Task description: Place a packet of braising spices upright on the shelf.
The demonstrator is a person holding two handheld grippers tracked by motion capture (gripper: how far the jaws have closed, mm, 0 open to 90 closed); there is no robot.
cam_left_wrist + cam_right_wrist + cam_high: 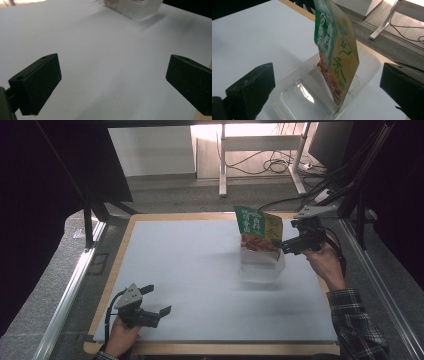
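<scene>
Packet: although it stands upright, the green and yellow snack packet (pixel 335 50) has only its lower end inside the clear plastic tub (pixel 287 100), leaning on the tub's rim, with most of it rising above the walls.
Where it is: in the high view the packet (pixel 257 227) and the tub (pixel 262 265) sit at the far right of the white mat (pixel 190 270), well apart from the near edge.
Tub: shallow and see-through; apart from the packet's foot, its floor looks bare.
Right gripper: the right gripper (pixel 327 90) is released, its jaws spread wide to either side of the packet and touching neither it nor the tub; in the high view it sits just beside the packet (pixel 281 245), held by the person's right hand (pixel 325 262).
Left gripper: the left gripper (pixel 160 301) rests at the near left corner of the mat, jaws parted and holding nothing; its own view looks across bare mat toward the tub (pixel 132 8).
Step in hand: as I judge it, placing the packet in the tub, with the grip just let go or about to be taken.
Next move: likely a gentle clear-off from the packet, or a nudge to lay it flat; a brush could topple it over the rim.
</scene>
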